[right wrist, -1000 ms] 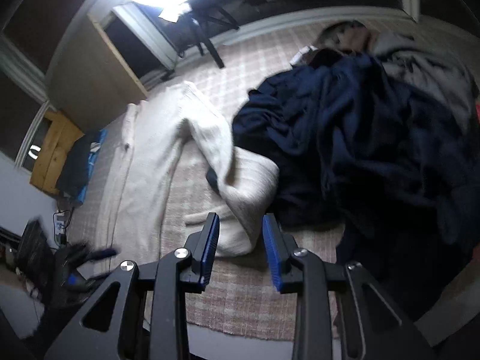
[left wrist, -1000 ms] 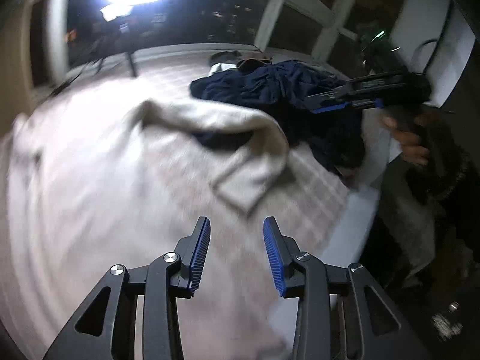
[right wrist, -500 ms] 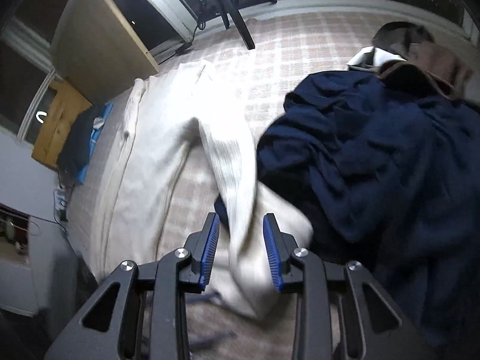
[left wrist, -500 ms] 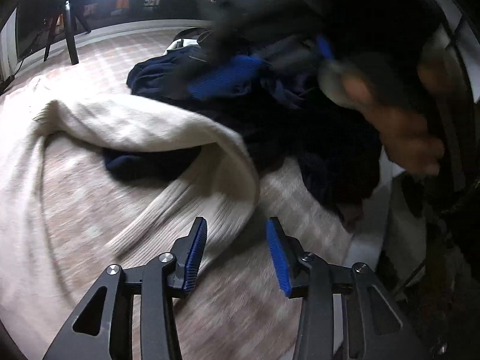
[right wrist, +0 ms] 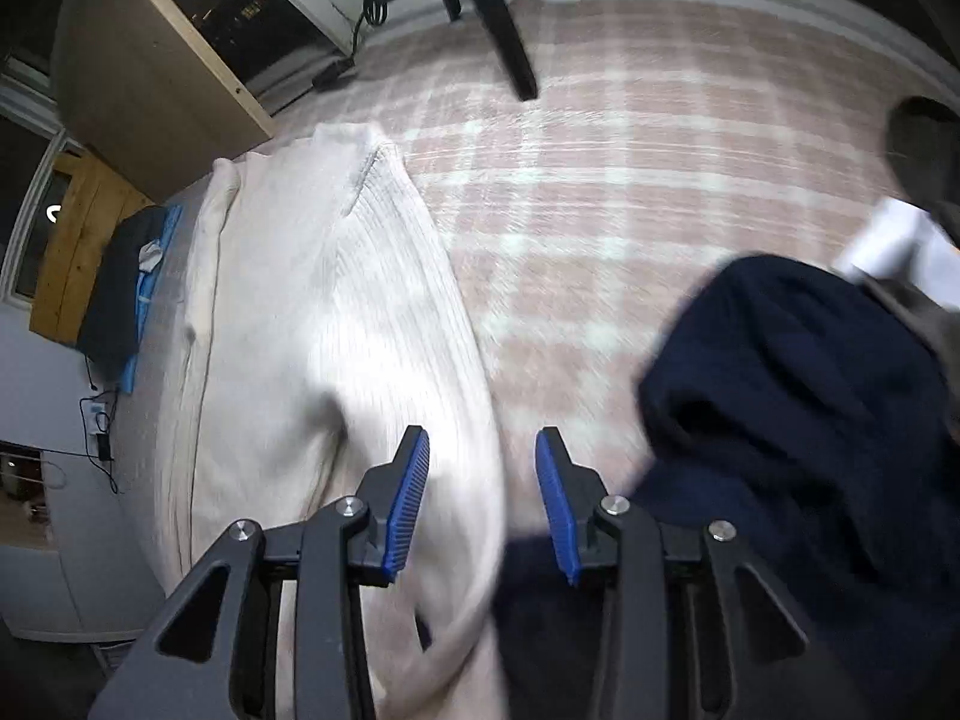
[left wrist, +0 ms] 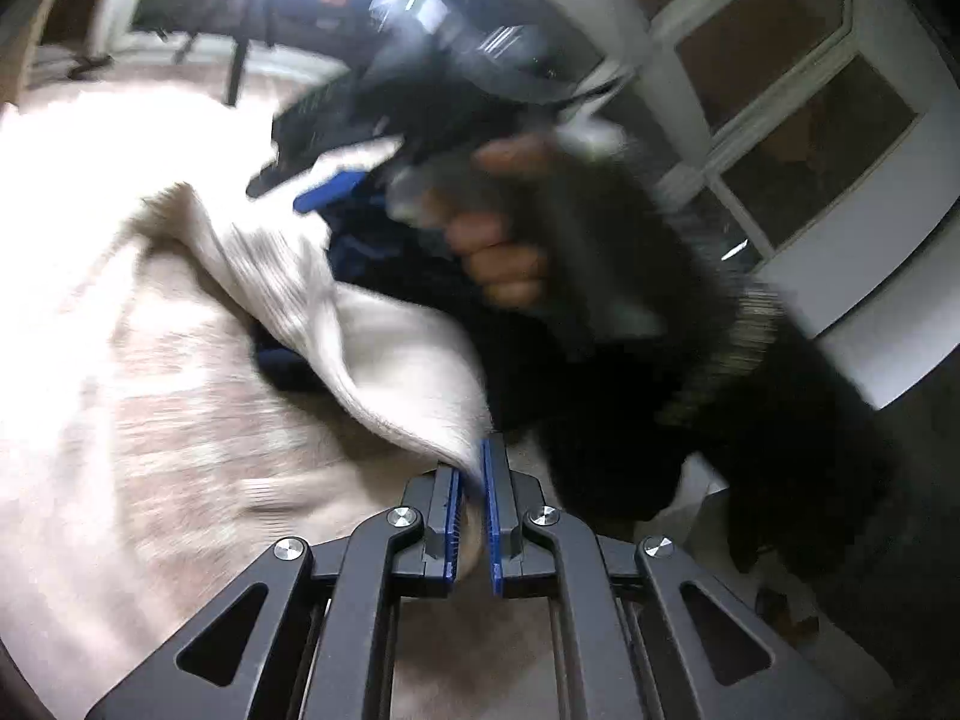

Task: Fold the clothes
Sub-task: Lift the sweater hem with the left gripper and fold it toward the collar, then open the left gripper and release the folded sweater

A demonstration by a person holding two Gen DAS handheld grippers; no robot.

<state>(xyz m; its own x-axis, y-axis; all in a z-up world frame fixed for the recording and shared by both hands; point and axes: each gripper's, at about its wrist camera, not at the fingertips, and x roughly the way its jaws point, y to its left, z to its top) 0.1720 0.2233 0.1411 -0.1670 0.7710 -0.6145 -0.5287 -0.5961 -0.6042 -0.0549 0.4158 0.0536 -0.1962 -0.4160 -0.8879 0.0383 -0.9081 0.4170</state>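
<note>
Nearest in the left wrist view, the left gripper [left wrist: 471, 474] is clamped on the edge of the cream sweater [left wrist: 384, 372], which is lifted off the checked blanket [left wrist: 180, 420]. In the right wrist view, the right gripper [right wrist: 483, 501] is held with its jaws apart above the sweater's right edge. Farther right, a dark navy garment [right wrist: 798, 420] is heaped on the blanket.

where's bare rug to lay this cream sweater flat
Bare plaid rug runs between the cream sweater and the navy pile, up to the black stand leg. Crowded low down: sweater and navy pile meet at the right gripper. The left gripper pinches the sweater.
</note>
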